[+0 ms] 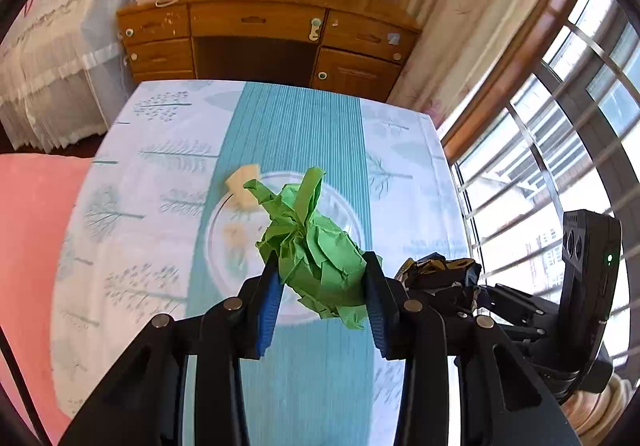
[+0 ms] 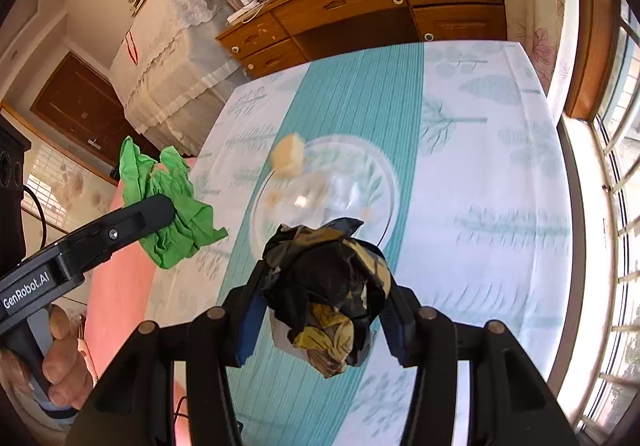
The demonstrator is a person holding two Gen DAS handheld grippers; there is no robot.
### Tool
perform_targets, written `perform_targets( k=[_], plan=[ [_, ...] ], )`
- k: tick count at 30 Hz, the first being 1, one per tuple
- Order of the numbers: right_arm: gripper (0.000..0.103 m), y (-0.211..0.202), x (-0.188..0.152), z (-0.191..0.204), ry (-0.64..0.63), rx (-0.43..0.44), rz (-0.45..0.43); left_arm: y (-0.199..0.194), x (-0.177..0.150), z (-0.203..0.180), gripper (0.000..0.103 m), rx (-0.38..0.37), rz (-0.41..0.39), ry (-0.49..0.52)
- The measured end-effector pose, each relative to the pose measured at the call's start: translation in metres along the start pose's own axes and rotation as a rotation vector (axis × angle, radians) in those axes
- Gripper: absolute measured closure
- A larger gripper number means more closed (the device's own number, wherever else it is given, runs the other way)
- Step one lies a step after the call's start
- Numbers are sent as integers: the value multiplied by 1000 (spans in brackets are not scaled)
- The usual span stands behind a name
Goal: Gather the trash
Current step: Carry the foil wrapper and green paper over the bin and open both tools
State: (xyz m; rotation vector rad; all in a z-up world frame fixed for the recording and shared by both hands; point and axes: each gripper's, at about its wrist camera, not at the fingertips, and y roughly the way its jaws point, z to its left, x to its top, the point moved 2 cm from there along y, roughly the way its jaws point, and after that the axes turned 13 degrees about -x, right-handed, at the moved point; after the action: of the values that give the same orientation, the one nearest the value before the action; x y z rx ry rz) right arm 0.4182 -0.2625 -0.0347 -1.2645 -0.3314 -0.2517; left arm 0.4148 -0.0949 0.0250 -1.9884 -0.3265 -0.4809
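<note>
My left gripper (image 1: 322, 274) is shut on a crumpled green paper ball (image 1: 316, 246) and holds it above the table. My right gripper (image 2: 324, 286) is shut on a crumpled black and gold wrapper (image 2: 328, 286), also held above the table. The wrapper also shows at the right of the left wrist view (image 1: 440, 272). The green ball also shows at the left of the right wrist view (image 2: 172, 206). A clear glass plate (image 2: 360, 166) lies on the teal stripe of the tablecloth below both grippers. A pale yellow sponge-like piece (image 1: 245, 188) rests on the plate's far left rim.
The table (image 1: 160, 166) has a white and teal cloth. A pink surface (image 1: 32, 226) lies at its left. A wooden desk (image 1: 260, 38) stands beyond the far edge. A barred window (image 1: 560, 166) runs along the right side.
</note>
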Motion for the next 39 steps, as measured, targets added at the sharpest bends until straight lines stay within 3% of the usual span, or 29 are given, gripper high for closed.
perform_targets(
  k=[11, 21, 30, 39],
  plan=[
    [52, -49, -167, 91, 162, -134, -1, -118, -154, 38, 66, -116, 26, 181],
    [52, -67, -282, 145, 163, -259, 67, -173, -266, 63, 66, -170, 85, 259],
    [52, -38, -352, 146, 145, -298, 228, -157, -327, 84, 66, -169, 189, 165],
    [52, 50, -412, 113, 119, -352, 328, -77, -394, 119, 66, -100, 263, 36]
  ],
)
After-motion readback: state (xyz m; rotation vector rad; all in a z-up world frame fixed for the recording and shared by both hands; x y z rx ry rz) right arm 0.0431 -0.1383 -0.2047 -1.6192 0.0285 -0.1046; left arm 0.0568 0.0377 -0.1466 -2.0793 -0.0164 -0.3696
